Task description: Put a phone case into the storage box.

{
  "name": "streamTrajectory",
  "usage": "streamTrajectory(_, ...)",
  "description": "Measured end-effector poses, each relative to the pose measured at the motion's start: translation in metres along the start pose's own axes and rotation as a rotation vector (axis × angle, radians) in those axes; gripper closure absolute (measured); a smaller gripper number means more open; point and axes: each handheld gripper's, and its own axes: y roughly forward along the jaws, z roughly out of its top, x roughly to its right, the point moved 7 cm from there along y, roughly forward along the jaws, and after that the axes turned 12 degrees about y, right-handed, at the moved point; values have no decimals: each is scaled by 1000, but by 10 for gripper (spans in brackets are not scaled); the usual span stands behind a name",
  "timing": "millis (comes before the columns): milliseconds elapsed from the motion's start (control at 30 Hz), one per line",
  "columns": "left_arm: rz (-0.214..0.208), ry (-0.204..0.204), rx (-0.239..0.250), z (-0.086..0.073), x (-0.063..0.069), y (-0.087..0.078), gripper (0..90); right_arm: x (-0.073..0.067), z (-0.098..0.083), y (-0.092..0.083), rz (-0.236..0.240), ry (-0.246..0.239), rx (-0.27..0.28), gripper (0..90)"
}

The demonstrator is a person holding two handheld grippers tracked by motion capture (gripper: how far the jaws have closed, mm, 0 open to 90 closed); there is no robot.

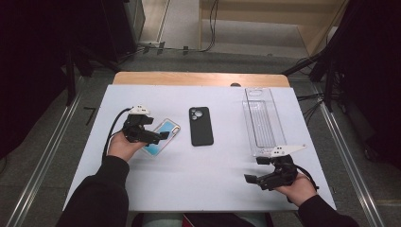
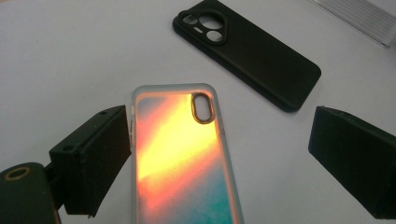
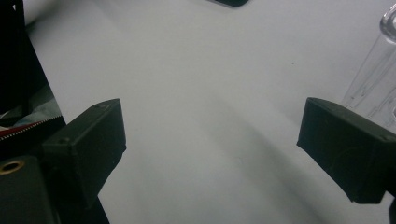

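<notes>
Straddling the colourful phone case [image 2: 180, 154], left tongs [image 2: 219, 154] gape; right tongs [image 3: 210, 154] gape too.

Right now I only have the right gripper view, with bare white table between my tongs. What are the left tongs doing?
Observer: The left tongs are open, one jaw on either side of a colourful phone case that lies flat.
Operator: Are they touching it?
Observer: One jaw sits right at its edge, but I can't tell if they touch.
Operator: What lies between that case and me?
Observer: A black phone case, camera holes up, apart from the colourful one, with a clear tray beyond it.
</notes>
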Motion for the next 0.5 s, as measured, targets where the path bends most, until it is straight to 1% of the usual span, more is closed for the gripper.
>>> streamTrajectory(67, -1, -3, 1, -1, 0, 2, 58, 0, 0, 0, 0, -1, 1, 62)
streamTrajectory(133, 15, -8, 2, -2, 0, 3, 59, 0, 0, 0, 1, 0, 1, 62)
streamTrajectory(167, 34, -4, 4, -5, -2, 3, 109, 0, 0, 0, 1, -1, 0, 62)
streamTrajectory(200, 43, -7, 2, -7, -3, 4, 127, 0, 0, 0, 1, 0, 0, 62)
streamTrajectory(233, 43, -7, 2, -7, -3, 4, 128, 0, 0, 0, 1, 0, 0, 62)
streamTrajectory(267, 52, -30, -19, -11, -7, 8, 127, 0, 0, 0, 1, -1, -1, 62)
streamTrajectory(333, 52, -34, -23, -13, -8, 9, 127, 0, 0, 0, 1, -4, -1, 62)
streamTrajectory(367, 59, -37, -28, -16, -9, 10, 127, 0, 0, 0, 1, -4, -2, 62)
streamTrajectory(433, 55, -51, -32, -19, -9, 12, 127, 0, 0, 0, 0, -6, -4, 62)
streamTrajectory(500, 48, -48, -38, -20, -9, 13, 126, 0, 0, 0, -1, -6, -5, 62)
